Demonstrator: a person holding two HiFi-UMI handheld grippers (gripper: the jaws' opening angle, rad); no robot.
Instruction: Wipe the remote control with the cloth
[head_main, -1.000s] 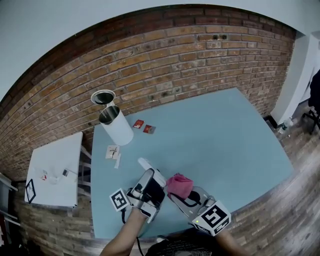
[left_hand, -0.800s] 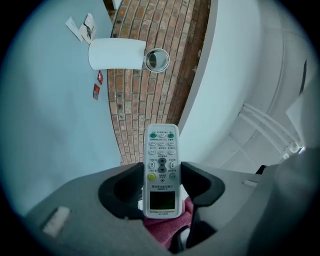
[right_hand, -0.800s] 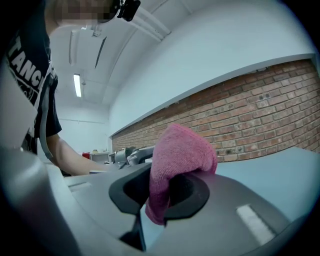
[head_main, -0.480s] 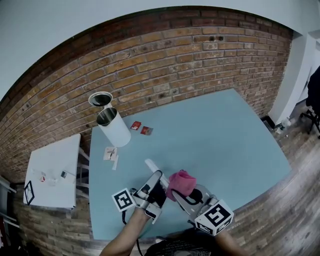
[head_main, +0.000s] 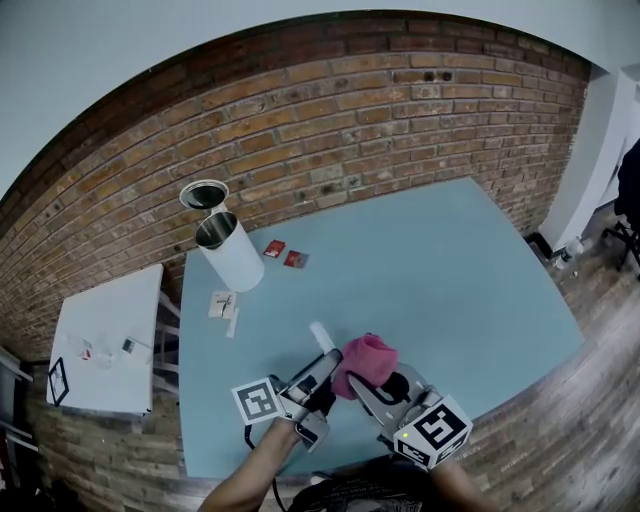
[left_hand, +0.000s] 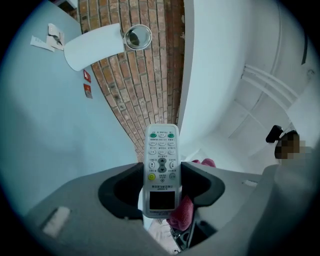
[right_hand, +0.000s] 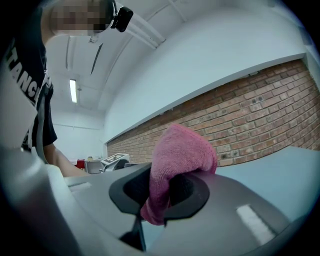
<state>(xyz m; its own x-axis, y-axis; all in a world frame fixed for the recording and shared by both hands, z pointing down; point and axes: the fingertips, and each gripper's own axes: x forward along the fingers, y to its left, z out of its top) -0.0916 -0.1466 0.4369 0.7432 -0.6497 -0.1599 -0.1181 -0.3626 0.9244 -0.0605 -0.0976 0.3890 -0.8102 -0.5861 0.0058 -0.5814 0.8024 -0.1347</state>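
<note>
— So, where was the remote control (left_hand: 161, 165)?

— Clenched in the left gripper (head_main: 322, 368). In the left gripper view, its jaws pressed on both long sides of the white remote, near its small screen. The buttons faced the camera and the far end pointed to 12 o'clock. In the head view it was held over the near part of the blue table (head_main: 430, 270), at about 6 o'clock.

— And the cloth (right_hand: 180, 150)?

— It was pink and bunched, and the right gripper (right_hand: 167, 192) was grasping it. The jaws were closed on a fold, and the rest bulged up over them. In the head view the cloth sat at 3 o'clock of the remote, just beside it. Whether the two touched could not be told.

— What else was there?

— A white cylinder (head_main: 232, 258) with an open top stood at 10 o'clock on the table, near the brick wall (head_main: 350, 120). Two small red packets (head_main: 285, 254) lay at its 3 o'clock, and slips of paper (head_main: 225, 305) at its 6 o'clock. A white side table (head_main: 110, 340) stood at 9 o'clock, apart from the blue one.
</note>
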